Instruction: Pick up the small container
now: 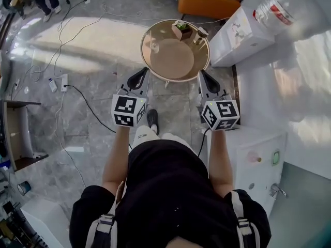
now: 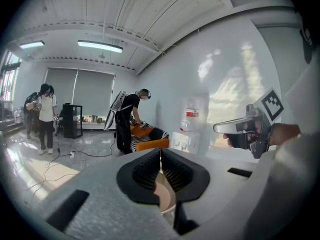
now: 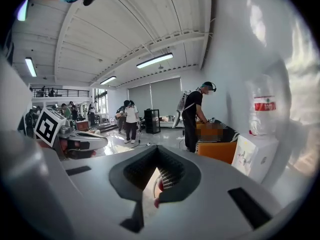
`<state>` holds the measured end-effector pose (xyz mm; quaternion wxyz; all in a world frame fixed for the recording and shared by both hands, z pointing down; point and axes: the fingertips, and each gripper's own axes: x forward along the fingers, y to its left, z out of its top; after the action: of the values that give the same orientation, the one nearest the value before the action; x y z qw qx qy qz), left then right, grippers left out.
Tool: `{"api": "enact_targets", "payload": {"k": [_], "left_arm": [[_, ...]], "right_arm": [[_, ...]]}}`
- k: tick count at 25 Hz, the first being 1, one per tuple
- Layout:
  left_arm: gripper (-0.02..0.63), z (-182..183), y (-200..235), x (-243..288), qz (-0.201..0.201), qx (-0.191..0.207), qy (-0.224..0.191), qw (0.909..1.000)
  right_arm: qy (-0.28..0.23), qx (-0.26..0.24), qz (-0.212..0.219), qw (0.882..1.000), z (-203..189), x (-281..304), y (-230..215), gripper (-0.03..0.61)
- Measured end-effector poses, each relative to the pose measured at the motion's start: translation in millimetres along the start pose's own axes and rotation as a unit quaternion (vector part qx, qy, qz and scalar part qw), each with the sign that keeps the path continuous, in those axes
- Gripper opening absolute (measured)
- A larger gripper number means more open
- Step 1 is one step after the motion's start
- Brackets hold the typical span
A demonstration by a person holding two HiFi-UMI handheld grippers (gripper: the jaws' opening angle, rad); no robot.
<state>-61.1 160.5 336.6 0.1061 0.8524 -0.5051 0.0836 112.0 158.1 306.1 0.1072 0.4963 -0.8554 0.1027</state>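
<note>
round table (image 1: 170, 62), glass top, near rim just ahead of both grippers. grey floor (image 1: 103, 50) lies open to its left, crossed by cables; white cabinet (image 1: 235, 35) sits close on its right and an orange seat (image 1: 207, 3) behind it.

small container (image 1: 182, 31): brownish, boxy, something green on top. it stands at the table's far edge, near a clear glass (image 1: 154, 48); too small to tell a long axis or facing.

left gripper (image 1: 138, 77): jaws pressed together, nothing between.

right gripper (image 1: 205, 77): jaws pressed together, nothing between.

both grippers are short of the table, apart from the container.
</note>
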Motion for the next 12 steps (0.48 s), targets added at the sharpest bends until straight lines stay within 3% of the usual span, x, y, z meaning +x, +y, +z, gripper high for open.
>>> {"api": "enact_targets", "payload": {"k": [12], "left_arm": [[0.018,-9.7,29.6,65.4,-0.036,-0.019,0.027,0.9988]], "right_arm": [[0.021,0.010,-0.016,1.000,-6.6,54.3,-10.9,0.003]]}}
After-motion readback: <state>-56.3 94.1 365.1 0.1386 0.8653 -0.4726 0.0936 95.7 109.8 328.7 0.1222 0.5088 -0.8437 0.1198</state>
